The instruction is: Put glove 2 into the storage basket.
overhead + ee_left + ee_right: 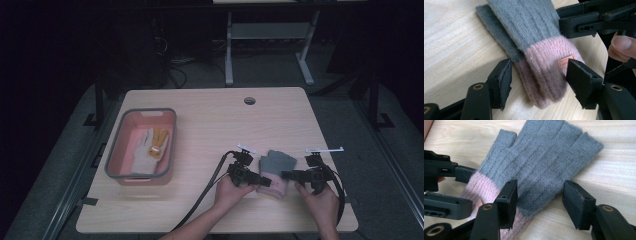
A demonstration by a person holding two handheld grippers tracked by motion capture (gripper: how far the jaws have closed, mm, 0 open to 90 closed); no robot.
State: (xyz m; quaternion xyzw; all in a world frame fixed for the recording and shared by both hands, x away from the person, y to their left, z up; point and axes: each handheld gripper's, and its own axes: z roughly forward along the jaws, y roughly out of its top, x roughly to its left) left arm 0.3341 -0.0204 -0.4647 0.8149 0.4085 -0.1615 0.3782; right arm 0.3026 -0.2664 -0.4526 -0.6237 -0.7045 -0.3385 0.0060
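— Both grippers flank a knitted glove [276, 170] near the front right of a wooden table [210, 125]. How do the jaws stand?

— Left gripper [537, 82]: jaws parted, one on either side of the pink cuff, with a gap between each pad and the wool. Nothing is clamped.

— And the other?

— Right gripper [539, 202]: also parted, with the edge of the grey palm lying between its pads (one pad sits above the knit; whether it touches is hard to say). No grip there either.

— The glove itself?

— Grey, fingerless, pink at the cuff with a small orange label; it lies flat on the wood, a second layer of the same knit showing beneath it in the left gripper view.

— Farther out?

— From the high view, a person's hands come in from the near edge. A pink basket with a grey rim [114, 160] stands well apart at the left, holding a pale glove [142, 150] with a tan piece beside it. Beyond the table, the legs of a white desk frame [229, 55].
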